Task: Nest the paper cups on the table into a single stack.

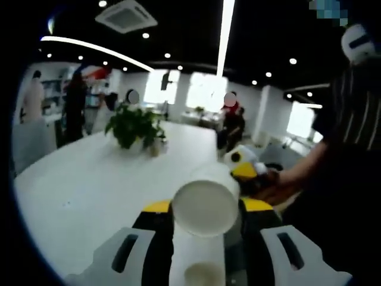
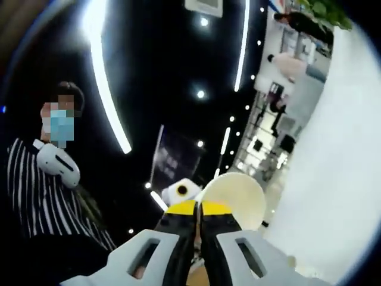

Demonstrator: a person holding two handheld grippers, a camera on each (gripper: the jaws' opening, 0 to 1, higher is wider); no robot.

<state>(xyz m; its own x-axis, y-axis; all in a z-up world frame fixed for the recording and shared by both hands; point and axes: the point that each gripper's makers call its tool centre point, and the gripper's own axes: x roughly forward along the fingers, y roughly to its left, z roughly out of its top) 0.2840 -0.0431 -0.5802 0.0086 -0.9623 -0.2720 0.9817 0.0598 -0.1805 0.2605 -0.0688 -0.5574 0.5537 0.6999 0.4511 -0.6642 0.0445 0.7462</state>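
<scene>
Worktop (image 1: 89,190) comes first, a broad white surface spreading bare to the left of and beyond the paper cup, its far rim curving behind a potted plant (image 1: 136,126) that stands well past the cup; in the right gripper view the same white surface (image 2: 333,179) rises up the right side, tilted with the camera. People stand far off beyond the plant, and a person in a striped top (image 1: 351,113) is close on the right of the cup. Paper cup (image 1: 204,202) is white and lies on its side in the air above the worktop, its round base turned to the left gripper view's camera, its body running away from it. Left claw (image 1: 205,208) is clenched on the cup, yellow-tipped jaws pressed to either side of it. In the right gripper view the cup (image 2: 235,199) shows as a pale cream disc just behind the jaw tips. Right claw (image 2: 198,208) is pinched tight, its yellow tips meeting on the cup's edge.
</scene>
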